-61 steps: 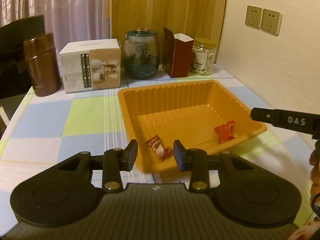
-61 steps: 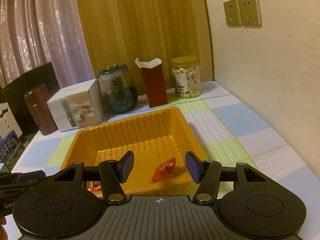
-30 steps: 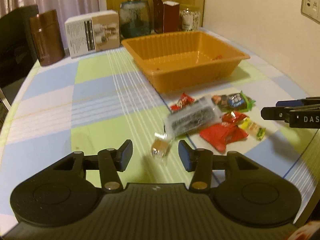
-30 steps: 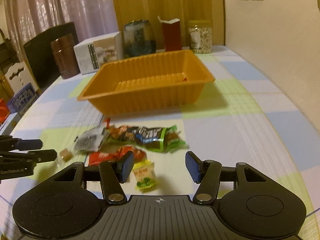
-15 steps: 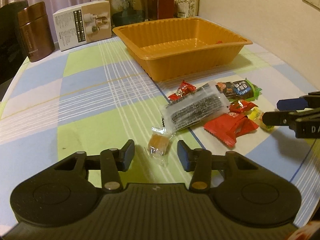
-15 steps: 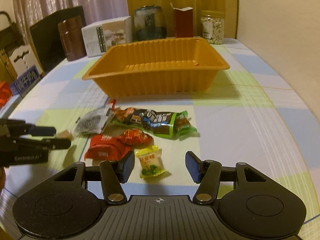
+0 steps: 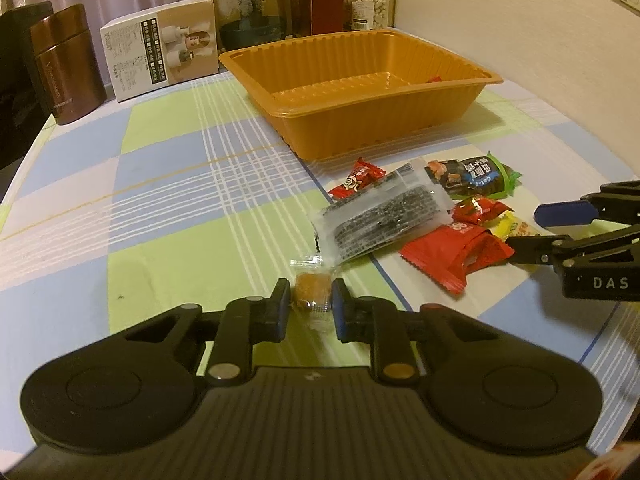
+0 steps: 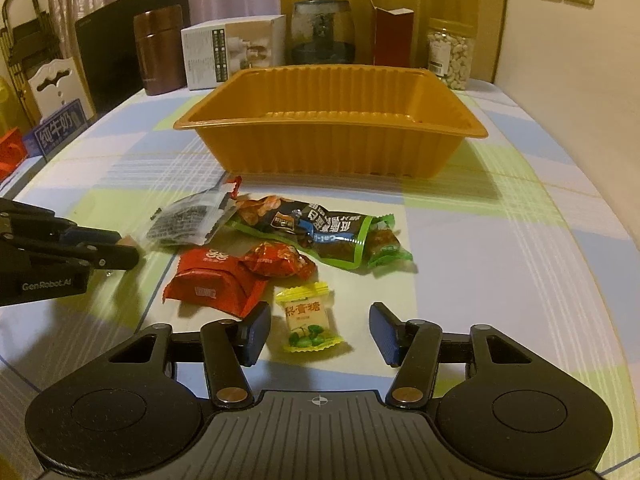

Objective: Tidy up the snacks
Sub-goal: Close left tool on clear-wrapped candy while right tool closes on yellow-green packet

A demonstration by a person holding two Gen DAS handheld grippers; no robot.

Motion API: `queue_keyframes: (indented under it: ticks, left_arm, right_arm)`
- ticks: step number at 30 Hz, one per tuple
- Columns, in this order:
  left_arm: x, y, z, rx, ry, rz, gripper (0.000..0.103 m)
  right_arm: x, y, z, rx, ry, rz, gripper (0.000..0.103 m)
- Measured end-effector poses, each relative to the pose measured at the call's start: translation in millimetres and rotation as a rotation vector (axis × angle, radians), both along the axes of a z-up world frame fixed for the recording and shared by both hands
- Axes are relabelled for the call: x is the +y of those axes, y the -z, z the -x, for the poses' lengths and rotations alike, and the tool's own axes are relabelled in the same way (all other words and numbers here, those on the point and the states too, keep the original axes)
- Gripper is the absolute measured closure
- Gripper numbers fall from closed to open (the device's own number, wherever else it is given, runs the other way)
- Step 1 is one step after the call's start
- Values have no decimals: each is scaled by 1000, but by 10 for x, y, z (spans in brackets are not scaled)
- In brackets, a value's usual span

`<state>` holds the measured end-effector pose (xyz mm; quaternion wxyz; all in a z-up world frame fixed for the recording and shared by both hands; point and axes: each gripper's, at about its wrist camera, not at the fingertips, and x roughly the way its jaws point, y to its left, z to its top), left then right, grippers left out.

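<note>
Your left gripper (image 7: 307, 303) clenched the clear-wrapped candy (image 7: 311, 286) on the checked tablecloth (image 7: 160, 184), red packet (image 7: 454, 254) at 2 o'clock; your right gripper (image 8: 320, 330), just narrowing, stood released astride the yellow candy (image 8: 308, 316).

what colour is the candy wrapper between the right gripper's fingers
Yellow candy wrapper, green at the bottom; clearest in right wrist view.

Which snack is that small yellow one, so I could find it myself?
Start at the big orange tray; a pile of snacks lies on the tablecloth before it. The yellow candy is nearest the right hand-held gripper, between its open jaws. It alone is yellow, with green fruit printed below.
</note>
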<state>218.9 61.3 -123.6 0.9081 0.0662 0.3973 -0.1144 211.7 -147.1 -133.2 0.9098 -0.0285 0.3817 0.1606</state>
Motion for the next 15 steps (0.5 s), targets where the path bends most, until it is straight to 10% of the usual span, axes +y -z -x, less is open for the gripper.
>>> queue_keyframes:
  ticks: [5, 15]
  left_arm:
    - [10, -11, 21, 7, -16, -1, 84]
    - [48, -108, 81, 3, -50, 22, 84]
  right_arm:
    - [58, -8, 11, -8, -19, 29, 80]
    - [2, -108, 28, -18, 26, -1, 82]
